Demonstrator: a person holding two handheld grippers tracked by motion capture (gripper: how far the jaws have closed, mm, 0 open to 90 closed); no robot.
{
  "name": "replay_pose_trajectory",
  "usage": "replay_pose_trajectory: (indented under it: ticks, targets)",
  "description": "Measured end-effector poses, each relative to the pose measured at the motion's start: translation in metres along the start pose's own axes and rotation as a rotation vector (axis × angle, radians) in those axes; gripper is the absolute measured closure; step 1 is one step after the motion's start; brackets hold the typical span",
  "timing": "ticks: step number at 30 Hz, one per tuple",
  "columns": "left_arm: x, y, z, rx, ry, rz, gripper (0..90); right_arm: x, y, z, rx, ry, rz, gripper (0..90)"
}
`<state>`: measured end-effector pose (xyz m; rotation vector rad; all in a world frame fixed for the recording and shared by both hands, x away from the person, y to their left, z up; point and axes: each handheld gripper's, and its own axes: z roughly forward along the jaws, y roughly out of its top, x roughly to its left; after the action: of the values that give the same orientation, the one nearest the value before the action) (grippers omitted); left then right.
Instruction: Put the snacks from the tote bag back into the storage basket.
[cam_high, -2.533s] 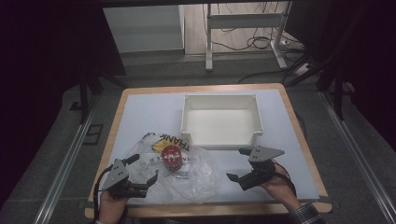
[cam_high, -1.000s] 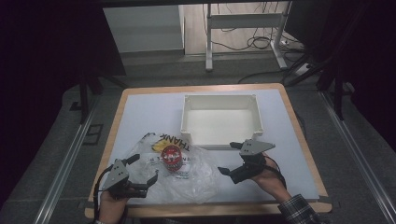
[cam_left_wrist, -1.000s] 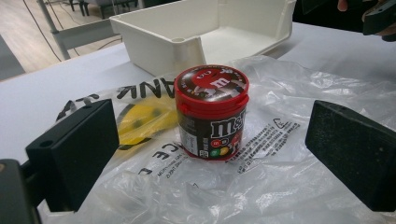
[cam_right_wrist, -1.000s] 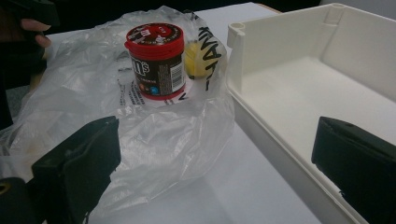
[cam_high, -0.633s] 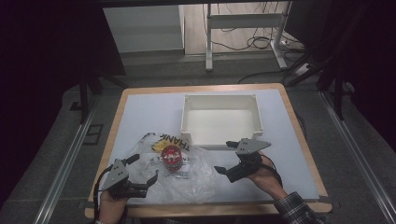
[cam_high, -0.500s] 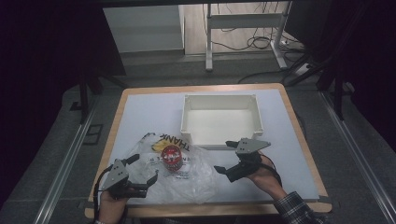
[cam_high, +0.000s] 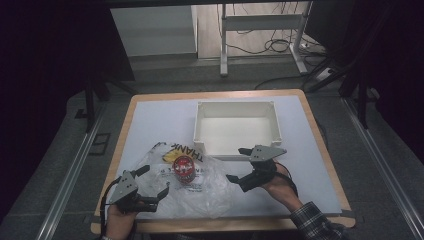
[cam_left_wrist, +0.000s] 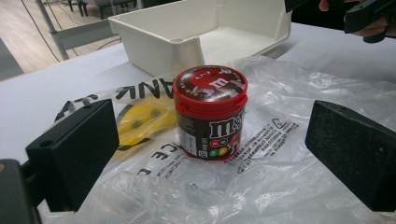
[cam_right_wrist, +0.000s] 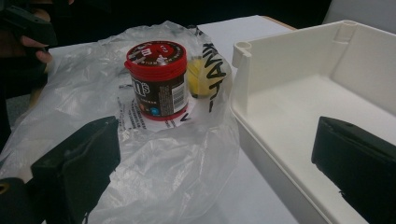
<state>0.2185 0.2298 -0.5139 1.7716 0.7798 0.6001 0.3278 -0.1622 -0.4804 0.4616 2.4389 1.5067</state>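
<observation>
- Work surface: a white table top with a light wooden edge (cam_high: 150, 112) carries all items.
- Tub: a small round candy tub with a red lid and dark brown printed label (cam_high: 184, 170) stands upright on the bag, near the middle of the table's near half. It appears in the left gripper view (cam_left_wrist: 210, 112) and the right gripper view (cam_right_wrist: 158, 79).
- Bag: a crumpled clear plastic bag with black lettering and a yellow smiley print (cam_high: 210, 187) lies flat under and around the tub. Its yellow print shows just behind the tub (cam_left_wrist: 135, 116). One edge of the bag touches or nearly touches the bin's near corner (cam_right_wrist: 205, 140).
- Bin: an open rectangular white plastic bin (cam_high: 202, 120) sits just beyond the bag, toward the far side. Its interior looks bare (cam_left_wrist: 154, 32); its corner post and near wall are visible (cam_right_wrist: 243, 84).
- Left gripper (cam_high: 150, 182): held at the near left edge over the bag, aimed at the tub. Jaws are spread wide, gripping nothing; the tub sits between them but farther off, apart from both (cam_left_wrist: 210, 163).
- Right gripper (cam_high: 241, 164): held just beside the bin's near wall, right of the tub, above the bag's right edge. Jaws are spread wide and empty; one lines up over the bag, the other over the bin (cam_right_wrist: 210, 168).
- Hands: each gripper is held by a hand at the near edge; a plaid sleeve (cam_high: 315, 222) covers the right forearm.
</observation>
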Motion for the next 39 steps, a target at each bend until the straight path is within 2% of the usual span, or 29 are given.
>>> replay_pose_trajectory:
  ticks: [39]
  targets:
    - [-0.003,0.001,0.001,-0.001,-0.011,0.012,2.7,0.007,0.01,0.031,0.007,0.074,-0.023,1.9]
